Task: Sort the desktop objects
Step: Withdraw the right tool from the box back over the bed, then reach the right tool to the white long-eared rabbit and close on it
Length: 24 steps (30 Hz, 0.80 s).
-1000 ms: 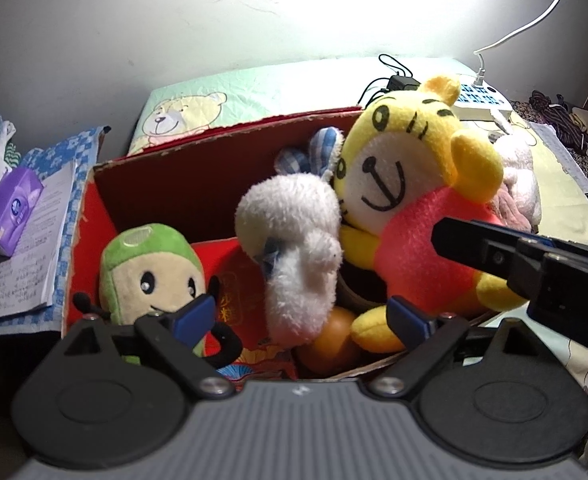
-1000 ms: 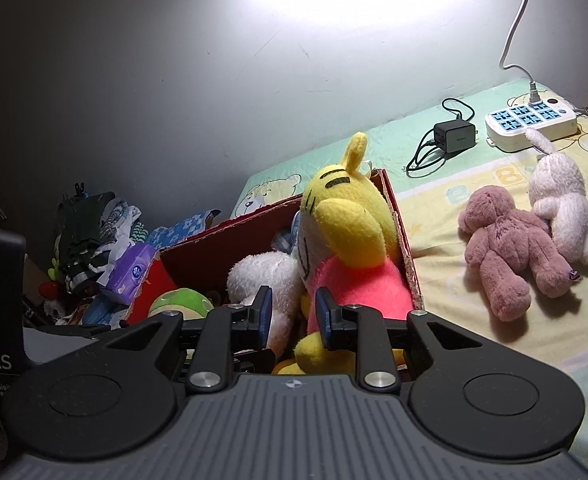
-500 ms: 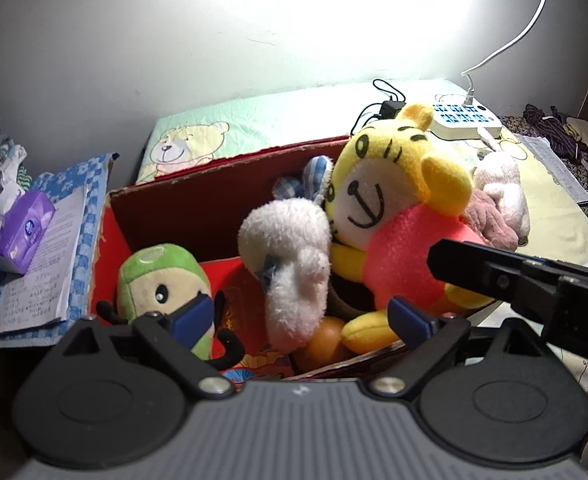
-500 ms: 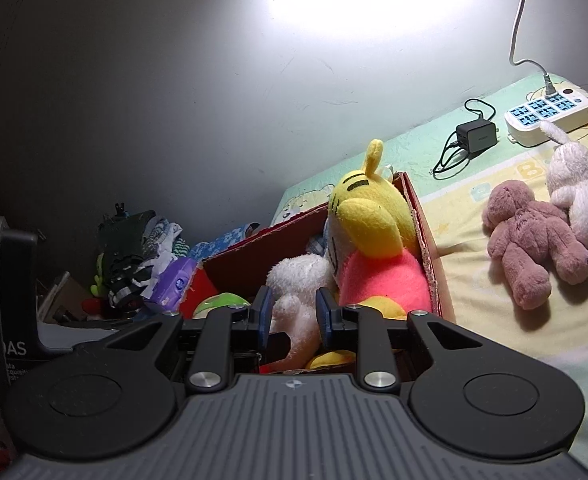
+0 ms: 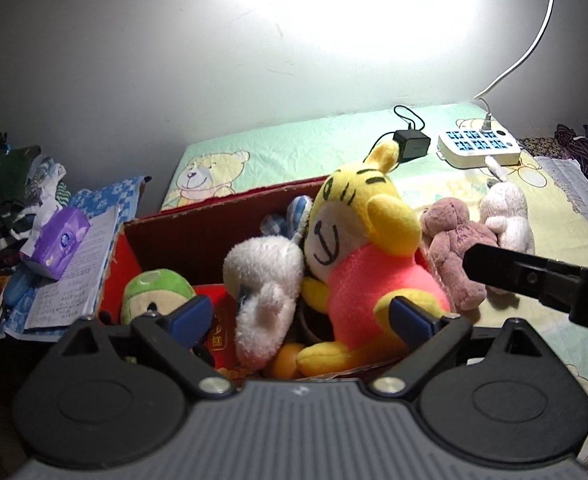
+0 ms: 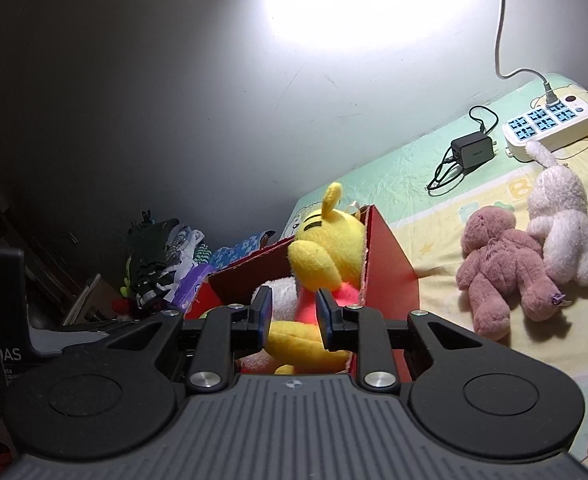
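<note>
Setting: a dim room, a bare wall washed by lamp glare, and a bed under a pale sheet (image 6: 434, 208) printed with cartoon bears, serving as the sorting surface. Item one — a red cardboard box (image 5: 198, 232) at the sheet's near-left edge, already holding a yellow tiger plush (image 5: 358, 248) in a pink shirt, a white plush (image 5: 266, 284), a green-capped plush (image 5: 154, 292) and an orange ball (image 5: 288, 362). Item two — two toys outside the box, lying on the sheet and touching one another: a mauve bear (image 6: 502, 272) and a white rabbit (image 6: 562, 216). Behind them, a power strip (image 6: 550, 128) and a black charger (image 6: 472, 154) with its cord. We hold the left tool (image 5: 300, 320) spread wide and empty above the box; the right tool (image 6: 293, 318) is narrowed to a slim gap with nothing between its blue pads (image 6: 263, 316). We judge the mauve bear the next piece to collect. To do it well, we would widen the right tool first, come down over the bear's torso rather than a limb, and pinch deep into the pile so that the rabbit is not dragged along; the box is crowded, so the free corner by the green-capped plush looks the best landing spot.
</note>
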Tool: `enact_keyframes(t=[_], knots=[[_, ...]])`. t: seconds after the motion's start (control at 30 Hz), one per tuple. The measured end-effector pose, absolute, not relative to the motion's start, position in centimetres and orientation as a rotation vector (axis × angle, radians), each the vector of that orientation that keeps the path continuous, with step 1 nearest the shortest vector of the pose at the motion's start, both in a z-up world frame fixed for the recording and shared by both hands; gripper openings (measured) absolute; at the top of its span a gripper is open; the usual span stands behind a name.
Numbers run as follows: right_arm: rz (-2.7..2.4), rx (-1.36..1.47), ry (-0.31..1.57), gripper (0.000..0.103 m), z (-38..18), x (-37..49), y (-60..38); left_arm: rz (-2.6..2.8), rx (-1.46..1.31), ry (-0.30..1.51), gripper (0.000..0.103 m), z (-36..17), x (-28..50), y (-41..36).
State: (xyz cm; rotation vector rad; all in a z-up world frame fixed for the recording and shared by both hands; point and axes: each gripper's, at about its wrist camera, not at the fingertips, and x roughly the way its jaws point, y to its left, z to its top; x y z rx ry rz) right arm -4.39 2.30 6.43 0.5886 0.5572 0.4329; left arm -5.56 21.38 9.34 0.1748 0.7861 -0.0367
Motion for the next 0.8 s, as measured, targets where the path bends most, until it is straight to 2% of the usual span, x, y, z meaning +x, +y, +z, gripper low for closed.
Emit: enact_keyframes(t=[0.37,0.8], knots=[[0.380,0.610,0.568,0.026,5.5,-4.2,-5.2,-0.067,0.152,0.719,0.098,11.5,-5.7,14.7],[0.218,0.654,0.643,0.027,2.0,-4.4,-13.0,-0.325,0.181,0.787,0.098,7.6,-4.4,4.9]])
